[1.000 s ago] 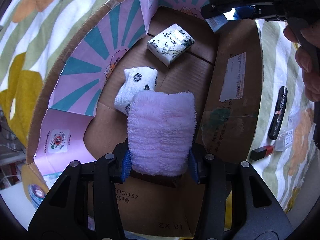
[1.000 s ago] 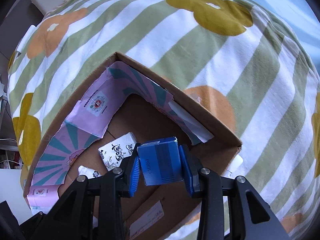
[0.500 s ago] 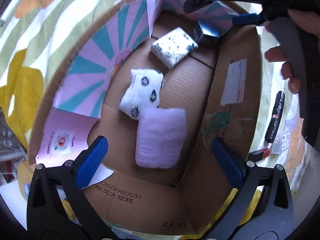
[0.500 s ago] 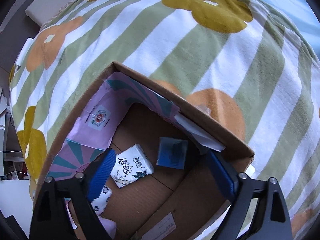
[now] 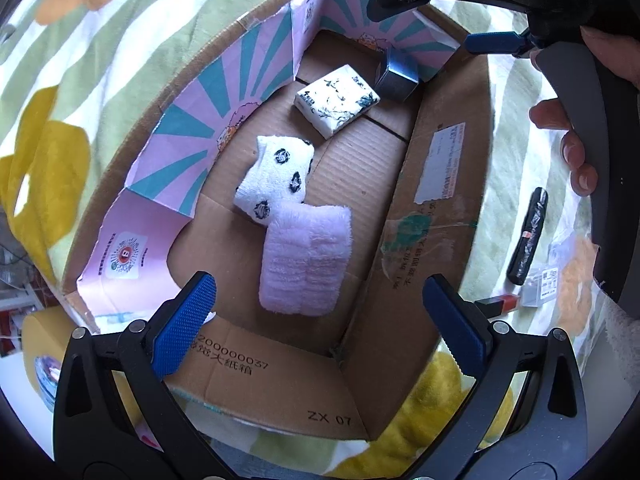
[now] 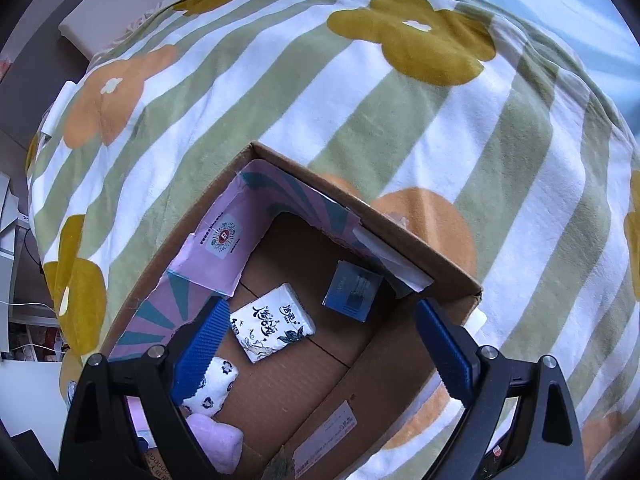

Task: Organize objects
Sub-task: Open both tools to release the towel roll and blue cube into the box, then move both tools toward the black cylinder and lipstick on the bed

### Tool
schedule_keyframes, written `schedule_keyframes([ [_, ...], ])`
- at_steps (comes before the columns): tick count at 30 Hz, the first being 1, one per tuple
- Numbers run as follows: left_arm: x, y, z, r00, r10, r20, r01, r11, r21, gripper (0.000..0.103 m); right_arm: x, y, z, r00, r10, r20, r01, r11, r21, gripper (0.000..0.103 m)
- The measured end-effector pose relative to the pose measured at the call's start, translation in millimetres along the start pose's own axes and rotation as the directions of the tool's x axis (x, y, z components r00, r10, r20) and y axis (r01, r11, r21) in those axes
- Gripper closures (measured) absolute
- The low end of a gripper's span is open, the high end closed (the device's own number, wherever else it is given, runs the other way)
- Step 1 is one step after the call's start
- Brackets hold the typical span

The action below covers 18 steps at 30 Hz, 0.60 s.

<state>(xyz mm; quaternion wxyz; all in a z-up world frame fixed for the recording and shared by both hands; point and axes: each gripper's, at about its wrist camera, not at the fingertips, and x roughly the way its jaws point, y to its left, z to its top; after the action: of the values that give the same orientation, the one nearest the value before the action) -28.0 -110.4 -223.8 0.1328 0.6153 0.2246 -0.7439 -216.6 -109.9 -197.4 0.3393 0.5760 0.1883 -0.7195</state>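
Left gripper (image 5: 320, 312) hangs over the near end of the cardboard box (image 5: 436, 216), jaws spread wide, nothing held. Right gripper (image 6: 320, 344) is likewise wide apart and empty above the far end. On the box floor: lilac towel (image 5: 306, 262) touching the spotted white cloth (image 5: 276, 180), tissue pack (image 5: 337, 100) beyond, blue box (image 6: 352, 291) in the far corner. The cardboard box rests on a floral striped blanket (image 6: 280, 80).

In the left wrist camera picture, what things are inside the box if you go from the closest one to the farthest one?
Purple towel → white spotted towel → tissue pack → small blue box in the far corner of the cardboard box.
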Motion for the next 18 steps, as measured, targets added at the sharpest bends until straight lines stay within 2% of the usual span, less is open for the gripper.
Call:
schedule_keyframes([
  [2, -7, 8, 1, 1.000, -0.004, 0.011, 0.004, 1.000, 0.010, 0.000, -10, 1, -3, 1.000, -0.001, 0.007, 0.001, 1.000, -0.001, 0.010],
  [5, -21, -3, 10, 1.000, -0.006, 0.029, 0.005, 0.999, 0.034, 0.000, -31, 3, -8, 1.000, -0.003, 0.025, 0.003, 1.000, -0.003, 0.010],
  [11, -56, -13, 7, 0.998, -0.031, 0.050, 0.027, 0.996, 0.087, 0.000, -81, 3, -26, 0.998, -0.003, 0.066, 0.002, 1.000, 0.017, 0.010],
  [18, -88, -38, 7, 0.995, -0.059, 0.078, 0.044, 0.982, 0.182, 0.000, -143, -9, -63, 0.991, -0.048, 0.121, 0.040, 0.997, 0.070, 0.010],
])
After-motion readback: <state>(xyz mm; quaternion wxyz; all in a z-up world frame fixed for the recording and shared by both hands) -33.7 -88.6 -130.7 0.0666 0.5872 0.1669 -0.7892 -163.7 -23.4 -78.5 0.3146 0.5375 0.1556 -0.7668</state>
